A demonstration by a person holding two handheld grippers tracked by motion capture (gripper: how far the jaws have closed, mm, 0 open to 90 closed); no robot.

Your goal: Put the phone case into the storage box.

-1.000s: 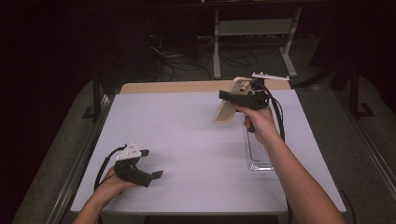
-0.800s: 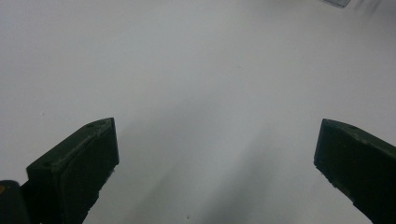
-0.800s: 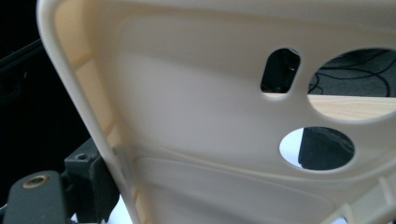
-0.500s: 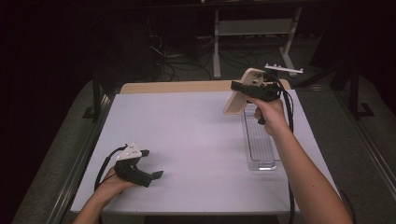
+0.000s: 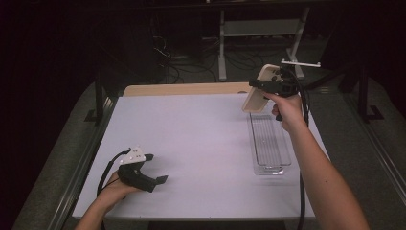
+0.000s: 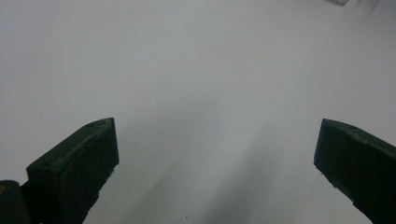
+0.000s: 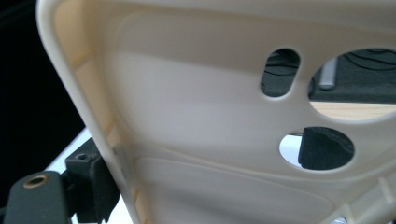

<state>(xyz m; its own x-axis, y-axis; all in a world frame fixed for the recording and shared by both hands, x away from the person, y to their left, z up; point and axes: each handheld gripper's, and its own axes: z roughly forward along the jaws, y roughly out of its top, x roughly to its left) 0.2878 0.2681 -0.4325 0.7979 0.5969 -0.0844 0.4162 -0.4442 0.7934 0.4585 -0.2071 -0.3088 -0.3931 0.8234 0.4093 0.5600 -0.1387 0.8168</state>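
Right tool (image 5: 268,86) clamps the cream phone case (image 5: 257,89) upright above the clear tray's (image 5: 271,143) far end, the tray's long axis running toward the person; left tool (image 5: 152,168) gapes empty on the bench (image 5: 201,134).

White surface (image 5: 201,143) spanning the middle of the high view, plain and bare across its left and centre. Strip of pale wood (image 5: 186,89) along its far edge. Dark metal rails (image 5: 84,163) down both long sides, grey floor (image 5: 52,158) beyond them. Tangle of black cables (image 5: 177,67) on the floor past the far edge, beside a grey metal stand (image 5: 261,28) with a low shelf. Thin white bar (image 5: 300,63) lying near the stand's right foot. Surroundings dark. Same white surface (image 6: 196,70) in the left gripper view, faintly shadowed.
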